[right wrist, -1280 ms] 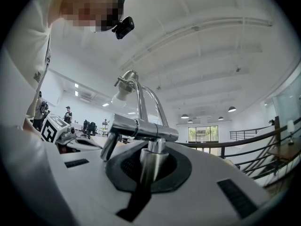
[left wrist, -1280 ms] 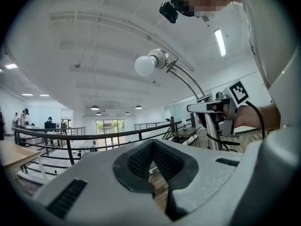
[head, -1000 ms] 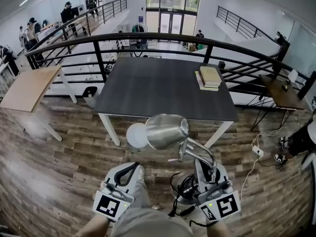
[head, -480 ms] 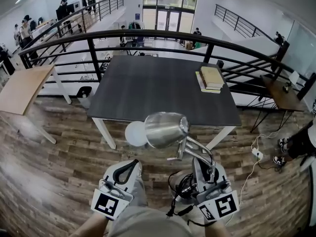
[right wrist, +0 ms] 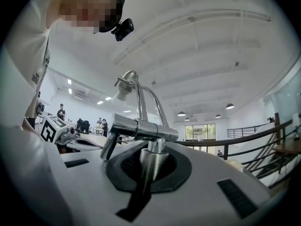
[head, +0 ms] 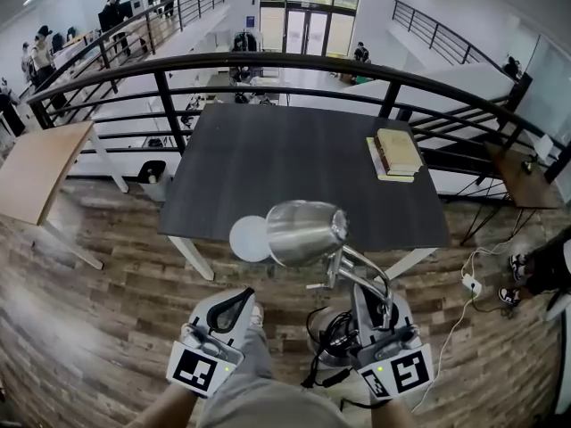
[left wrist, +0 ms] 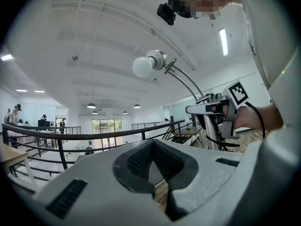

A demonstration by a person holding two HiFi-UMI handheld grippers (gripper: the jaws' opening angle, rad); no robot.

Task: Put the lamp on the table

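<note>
The lamp (head: 303, 232) has a chrome shade and a white bulb (head: 249, 239). It hangs in the air over the wood floor, just short of the dark grey table (head: 285, 163). My right gripper (head: 376, 308) is shut on the lamp's chrome stem (right wrist: 150, 166), below a crossbar (right wrist: 141, 127). The lamp's round base and black cord (head: 328, 339) hang beside that gripper. My left gripper (head: 229, 310) is to the left of the lamp, shut and holding nothing. In the left gripper view the left gripper's jaws (left wrist: 153, 166) are together, and the bulb (left wrist: 143, 66) and the right gripper (left wrist: 214, 113) show up and to the right.
A stack of books (head: 397, 152) lies at the table's far right. A black railing (head: 268, 61) curves behind the table. A light wooden table (head: 36, 172) stands at the left. A white power strip and cable (head: 469, 283) lie on the floor at the right, near a person's shoes (head: 522, 270).
The dark table and the books have slid slightly lower and to the right in the head view. Both grippers and the lamp hold the same pose.
</note>
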